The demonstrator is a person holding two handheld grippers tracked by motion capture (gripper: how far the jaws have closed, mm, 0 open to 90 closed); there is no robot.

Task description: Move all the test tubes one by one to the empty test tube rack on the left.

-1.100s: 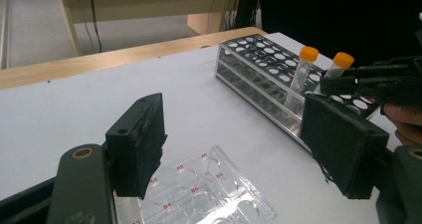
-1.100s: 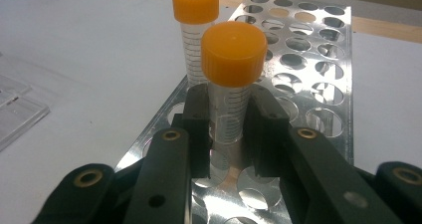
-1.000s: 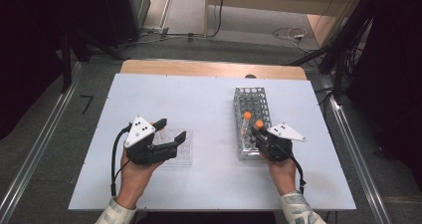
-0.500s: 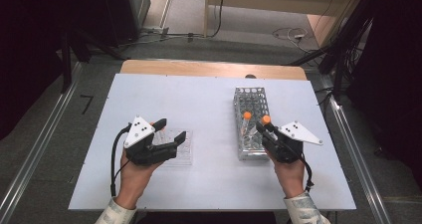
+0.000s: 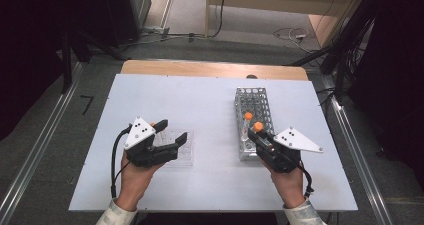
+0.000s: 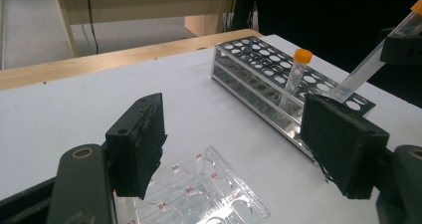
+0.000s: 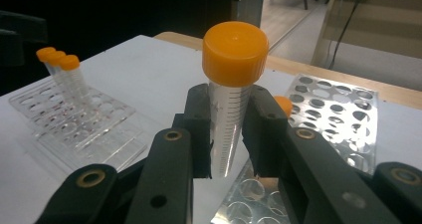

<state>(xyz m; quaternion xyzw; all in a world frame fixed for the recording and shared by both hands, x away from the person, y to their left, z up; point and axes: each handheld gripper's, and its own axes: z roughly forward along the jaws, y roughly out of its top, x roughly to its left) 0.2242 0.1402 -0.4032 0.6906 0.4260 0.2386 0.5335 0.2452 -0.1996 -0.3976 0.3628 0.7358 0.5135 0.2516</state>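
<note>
Orange-capped clear plastic tube (image 7: 230, 104) sits clamped in my right tool (image 7: 226, 134), the pads pressing its graduated wall just below the cap. In the high view the right tool (image 5: 260, 137) is at the lower right of the frame, over the near end of the perforated metal tube rack (image 5: 257, 102), with the tube's cap (image 5: 258, 126) poking up and tilted. A second orange-capped tube (image 5: 247, 117) stands upright in the rack, just beyond. In the left gripper view the held tube (image 6: 368, 64) slants at the upper right, its tip above the rack (image 6: 259, 69). My left tool (image 5: 172, 135), lower left in the high view, has its jaws apart with nothing between them, hovering over a clear plastic well plate (image 6: 209, 194) lying flat on the white counter (image 5: 200, 100).
</note>
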